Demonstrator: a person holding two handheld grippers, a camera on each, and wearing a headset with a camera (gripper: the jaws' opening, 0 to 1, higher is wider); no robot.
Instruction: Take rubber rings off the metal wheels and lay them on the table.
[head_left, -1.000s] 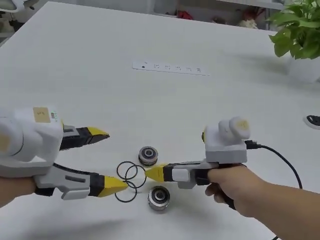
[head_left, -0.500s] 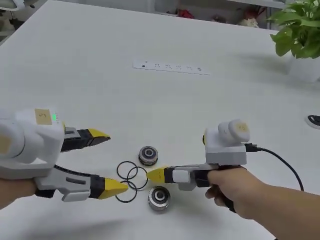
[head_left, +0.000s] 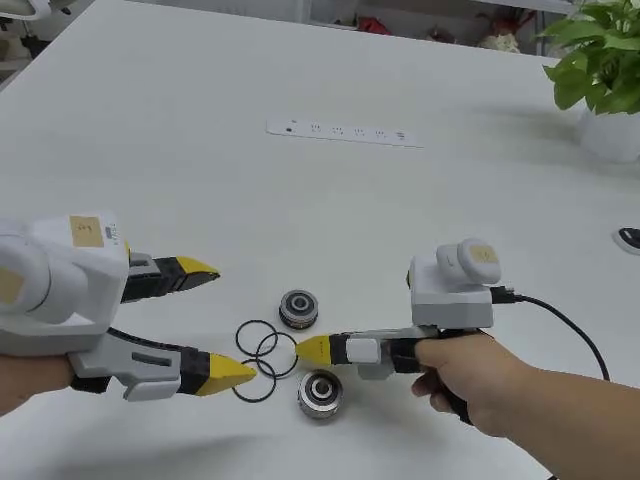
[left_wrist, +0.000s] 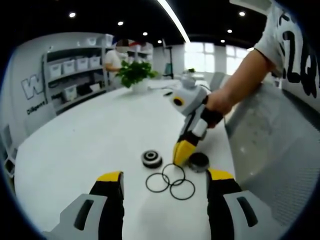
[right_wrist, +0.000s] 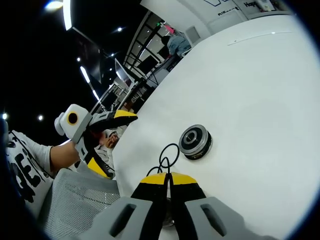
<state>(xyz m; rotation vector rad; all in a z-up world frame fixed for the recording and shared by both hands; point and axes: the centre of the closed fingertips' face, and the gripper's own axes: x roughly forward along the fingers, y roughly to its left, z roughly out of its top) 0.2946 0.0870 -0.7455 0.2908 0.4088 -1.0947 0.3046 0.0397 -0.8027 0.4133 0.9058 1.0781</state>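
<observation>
Low in the centre of the head view, three black rubber rings (head_left: 265, 358) lie loose and overlapping on the white table (head_left: 200, 150), between two metal wheels: the upper wheel (head_left: 298, 309) just above them and the lower wheel (head_left: 320, 392) just below and to the right. The right gripper (head_left: 312, 349) reaches in from the right with its yellow-tipped jaws pressed together, the tip at the right edge of the rings; whether a ring is nipped between them cannot be told. The left gripper (head_left: 218, 320) hangs at lower left with its jaws spread wide, one tip touching or just over the lowest ring, holding nothing. Whether either wheel carries a ring on its rim is too small to tell, so the job looks partly done at best. The step in hand appears to be laying a ring down or going for the next one, and it would go best if the open gripper pins a wheel by its sides while the closed tip hooks the rubber at the rim and peels it outward. A power strip (head_left: 340, 134) lies well apart near the top, a potted plant (head_left: 598, 60) at upper right.
</observation>
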